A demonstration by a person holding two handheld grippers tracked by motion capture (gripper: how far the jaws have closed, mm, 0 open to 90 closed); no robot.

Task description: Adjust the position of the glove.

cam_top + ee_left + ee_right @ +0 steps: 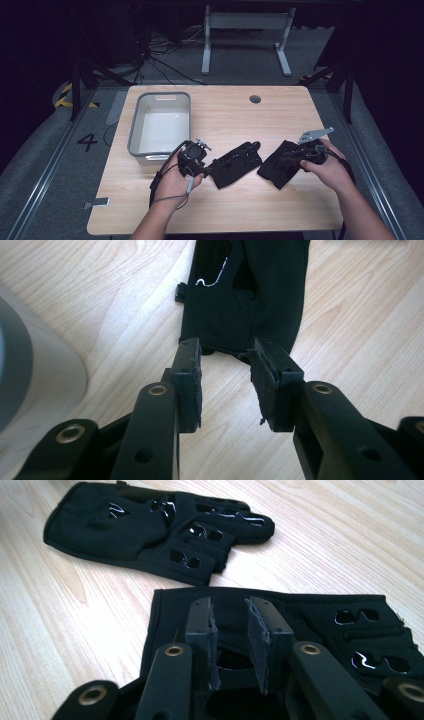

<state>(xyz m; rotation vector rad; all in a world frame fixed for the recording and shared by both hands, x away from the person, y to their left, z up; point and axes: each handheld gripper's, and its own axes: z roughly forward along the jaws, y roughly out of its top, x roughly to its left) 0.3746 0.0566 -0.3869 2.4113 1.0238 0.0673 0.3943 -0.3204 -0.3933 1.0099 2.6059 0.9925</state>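
High view shows your left gripper [212,169] open at the cuff of the left glove [235,162], your right gripper [287,156] open over the right glove [280,162], both gloves on the table [225,205] beside the bin [160,122].

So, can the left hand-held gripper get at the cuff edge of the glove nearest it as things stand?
Probably yes. The left hand-held gripper has its jaws apart right at the cuff edge of the left black glove, which lies flat on the wooden table, and nothing lies between them.
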